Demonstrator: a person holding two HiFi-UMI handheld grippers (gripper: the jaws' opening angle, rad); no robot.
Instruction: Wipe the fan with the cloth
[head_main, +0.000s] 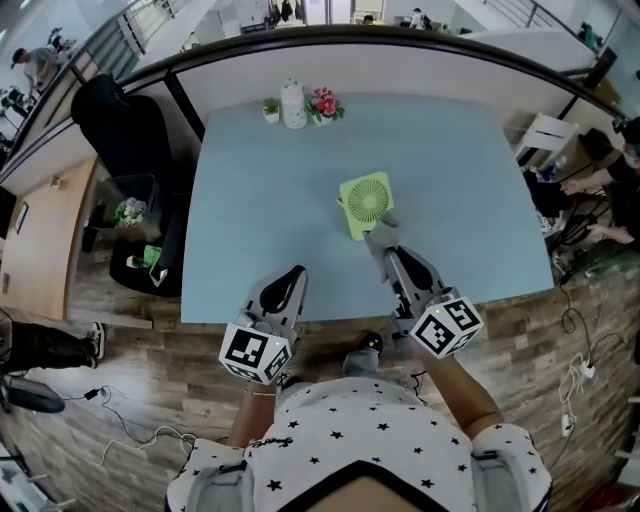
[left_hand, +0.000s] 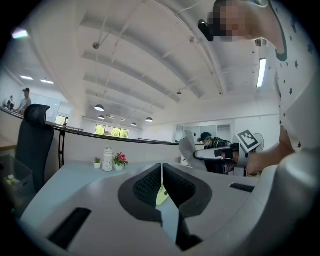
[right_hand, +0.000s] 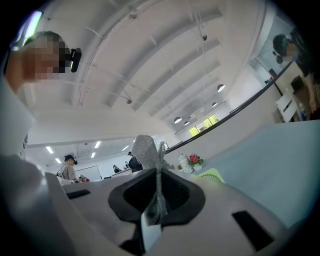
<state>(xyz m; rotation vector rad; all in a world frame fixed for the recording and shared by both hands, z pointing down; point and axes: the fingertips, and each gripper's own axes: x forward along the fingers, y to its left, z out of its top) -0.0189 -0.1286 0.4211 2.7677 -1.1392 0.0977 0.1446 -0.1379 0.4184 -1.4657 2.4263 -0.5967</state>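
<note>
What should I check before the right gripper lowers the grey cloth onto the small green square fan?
1. Grey woven cloth clamped in right gripper: ok.
2. Light green square fan lying flat on the pale blue table: ok.
3. Cloth touching the fan: cannot tell; in the head view it only overlaps the near edge.
4. Left gripper out of the way: ok; shut, empty, near the table edge.
5. White ceramic jar and pink flowers far from fan: ok.
</note>
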